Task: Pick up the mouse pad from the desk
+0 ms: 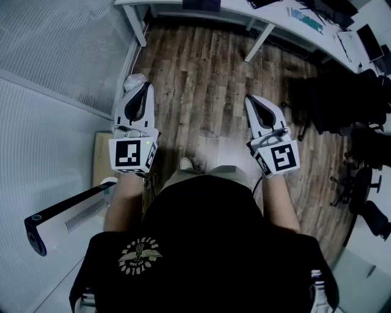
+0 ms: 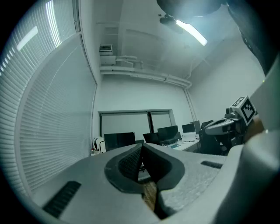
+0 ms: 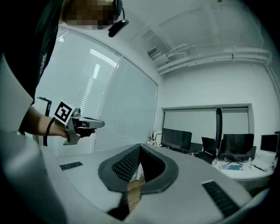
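A long white desk point(image 1: 269, 13) runs along the far end of the wood floor, with monitors point(image 3: 176, 140) and small items on it. I cannot make out a mouse pad among them. My left gripper point(image 1: 138, 85) is held level at chest height over the floor, jaws shut with nothing between them. My right gripper point(image 1: 249, 99) is level beside it, also shut and empty. In the left gripper view the closed pads point(image 2: 131, 162) meet at the tip, and the right gripper point(image 2: 236, 116) shows at the far right. In the right gripper view the left gripper point(image 3: 81, 124) shows at the left.
A glass wall with blinds point(image 1: 55, 73) runs along the left. Black office chairs point(image 1: 360, 122) stand at the right. A white and black tower appliance point(image 1: 67, 217) and a cardboard box point(image 1: 101, 159) sit by my left side.
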Action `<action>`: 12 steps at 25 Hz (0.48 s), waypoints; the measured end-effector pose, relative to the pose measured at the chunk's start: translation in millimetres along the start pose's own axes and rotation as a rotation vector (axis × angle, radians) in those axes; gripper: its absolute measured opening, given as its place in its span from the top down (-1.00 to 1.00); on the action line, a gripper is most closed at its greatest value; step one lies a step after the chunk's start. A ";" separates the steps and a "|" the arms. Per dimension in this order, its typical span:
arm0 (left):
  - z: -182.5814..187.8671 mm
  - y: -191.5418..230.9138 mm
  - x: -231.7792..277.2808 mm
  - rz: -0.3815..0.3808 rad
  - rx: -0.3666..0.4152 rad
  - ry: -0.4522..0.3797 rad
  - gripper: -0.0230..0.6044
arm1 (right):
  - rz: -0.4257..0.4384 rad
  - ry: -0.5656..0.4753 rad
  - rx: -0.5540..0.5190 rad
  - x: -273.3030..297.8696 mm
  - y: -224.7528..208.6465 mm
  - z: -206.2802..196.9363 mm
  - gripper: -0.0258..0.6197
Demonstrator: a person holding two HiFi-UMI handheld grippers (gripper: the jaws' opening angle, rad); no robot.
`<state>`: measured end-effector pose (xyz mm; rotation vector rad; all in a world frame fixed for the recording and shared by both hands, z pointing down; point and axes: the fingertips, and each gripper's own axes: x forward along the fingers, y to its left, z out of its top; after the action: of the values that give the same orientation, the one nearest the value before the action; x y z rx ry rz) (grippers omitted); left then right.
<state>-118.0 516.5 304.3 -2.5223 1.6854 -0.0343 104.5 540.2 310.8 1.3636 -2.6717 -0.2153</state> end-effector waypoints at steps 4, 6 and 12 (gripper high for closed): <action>0.6 24.1 12.8 -0.016 -0.001 -0.026 0.90 | -0.005 0.002 0.001 28.5 5.3 0.8 0.92; -3.6 34.2 22.2 -0.017 -0.009 -0.032 0.90 | -0.011 0.008 0.012 39.0 0.3 -0.7 0.92; -17.0 56.1 58.3 -0.017 -0.017 -0.023 0.90 | -0.061 0.009 0.025 68.6 -27.8 -15.7 0.92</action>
<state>-148.6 440.2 313.1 -2.5396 1.6625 0.0076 89.5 467.3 324.6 1.4509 -2.6367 -0.1819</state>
